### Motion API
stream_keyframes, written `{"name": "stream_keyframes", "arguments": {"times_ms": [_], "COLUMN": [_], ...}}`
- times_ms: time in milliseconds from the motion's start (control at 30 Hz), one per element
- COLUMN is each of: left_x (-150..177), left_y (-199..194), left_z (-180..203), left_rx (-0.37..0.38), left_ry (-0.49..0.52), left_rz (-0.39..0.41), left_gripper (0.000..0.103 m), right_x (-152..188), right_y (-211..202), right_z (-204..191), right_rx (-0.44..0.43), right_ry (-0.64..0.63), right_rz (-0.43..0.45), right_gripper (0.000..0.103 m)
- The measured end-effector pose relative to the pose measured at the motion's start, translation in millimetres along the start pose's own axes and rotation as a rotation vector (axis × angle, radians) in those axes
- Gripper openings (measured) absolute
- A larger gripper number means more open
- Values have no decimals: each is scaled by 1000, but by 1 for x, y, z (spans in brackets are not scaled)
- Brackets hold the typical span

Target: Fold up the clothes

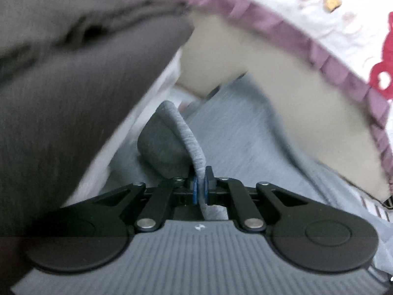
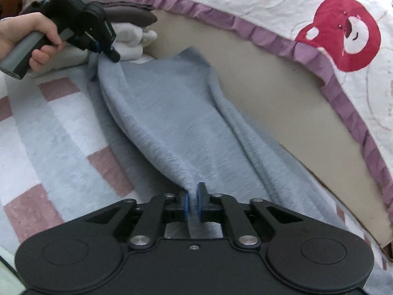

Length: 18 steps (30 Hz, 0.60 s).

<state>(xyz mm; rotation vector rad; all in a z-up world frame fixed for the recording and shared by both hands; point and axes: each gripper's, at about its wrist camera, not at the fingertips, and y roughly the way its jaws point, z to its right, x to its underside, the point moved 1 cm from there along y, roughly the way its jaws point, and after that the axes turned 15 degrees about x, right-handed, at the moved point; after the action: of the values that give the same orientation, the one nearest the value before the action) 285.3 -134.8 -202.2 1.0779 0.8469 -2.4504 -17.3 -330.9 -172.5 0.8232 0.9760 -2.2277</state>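
I've got both the left gripper (image 1: 201,184) and right gripper (image 2: 194,202) fingers clamped tight on thin edges of the grey garment (image 2: 172,113), so one hard tug could slip a hem free.

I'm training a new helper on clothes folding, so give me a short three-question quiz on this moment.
1. True or false: both tools are shut on the same grey cloth.
2. What lies behind the left tool? A) a stack of folded clothes B) a laundry basket C) a pair of shoes
3. Fill in: the grey cloth lies on a checked ____.

Key
1. True. The left tool pinches one edge, also plain in its own view, and the right tool pinches the near edge.
2. A. The folded clothes are dark on top, white below.
3. Rug, with pink, white and pale blue squares, beside a bed cover with a red bear.
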Motion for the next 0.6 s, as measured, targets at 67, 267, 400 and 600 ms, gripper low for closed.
{"name": "stream_keyframes", "arguments": {"times_ms": [67,267,400,600], "left_x": [-11,-2,13,16], "left_y": [-18,-4,8,7], "left_z": [18,12,-10,-13], "left_rx": [81,-42,-133,-192], "left_ry": [106,95,0,-11], "left_rz": [89,-9,-165,-234], "left_gripper": [3,3,3,4], "right_x": [-8,6,10,14], "right_y": [-12,8,21,27], "right_z": [12,4,1,10], "right_rx": [117,54,-112,-242], "right_ry": [33,-10,5,62], "right_rz": [107,24,-94,-158], "right_gripper": [4,4,5,20]}}
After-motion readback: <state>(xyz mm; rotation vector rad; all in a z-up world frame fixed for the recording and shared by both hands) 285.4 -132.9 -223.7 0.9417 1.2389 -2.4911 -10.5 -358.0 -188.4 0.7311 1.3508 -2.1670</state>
